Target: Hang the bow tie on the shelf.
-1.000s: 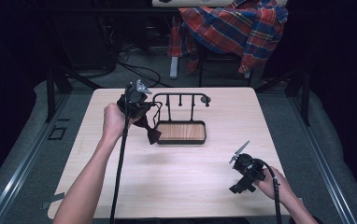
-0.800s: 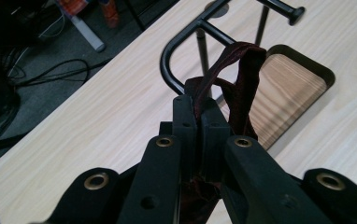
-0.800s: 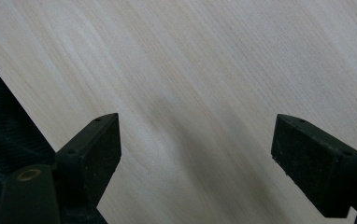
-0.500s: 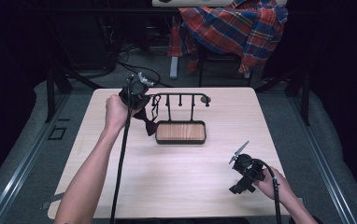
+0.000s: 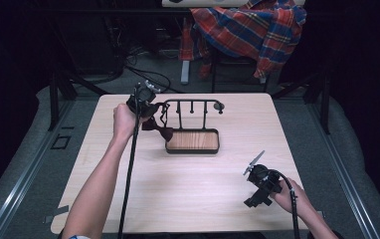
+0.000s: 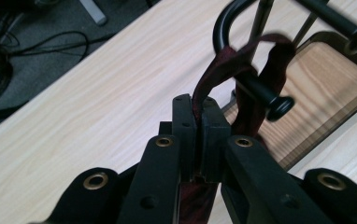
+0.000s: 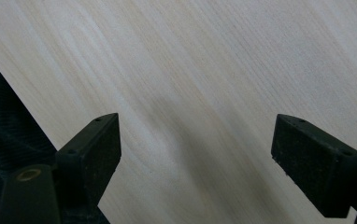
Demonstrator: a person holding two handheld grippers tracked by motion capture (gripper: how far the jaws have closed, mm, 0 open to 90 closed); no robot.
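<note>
Pale wood-grain tabletop (image 5: 188, 189) fills the lower frame of the high view, and nearest to us, at the lower right, we see the right hand (image 5: 291, 196) holding the right hand-held gripper (image 5: 251, 164) low over the bare surface; in the right gripper view its two black jaws stand wide apart with nothing between them, only the tabletop (image 7: 204, 93) beneath. Farther up, left of centre, our left forearm reaches in from the bottom edge, and the left hand (image 5: 123, 121) holds the left hand-held gripper (image 5: 150, 119) at the left end of a black rack (image 5: 193, 107). In the left gripper view the left hand-held gripper (image 6: 197, 109) has its jaws pressed together on a dark red strap (image 6: 223, 65), which loops up and over a black peg (image 6: 265, 93) of the rack. From above, the dark red strap (image 5: 160, 130) hangs down beside the rack's wooden tray (image 5: 193, 141), just left of it. Beyond the far edge of the tabletop, at the top of the frame, we see a plaid cloth (image 5: 247, 27) draped over a chair, with cables on the grey floor (image 5: 103, 94) to its left.
</note>
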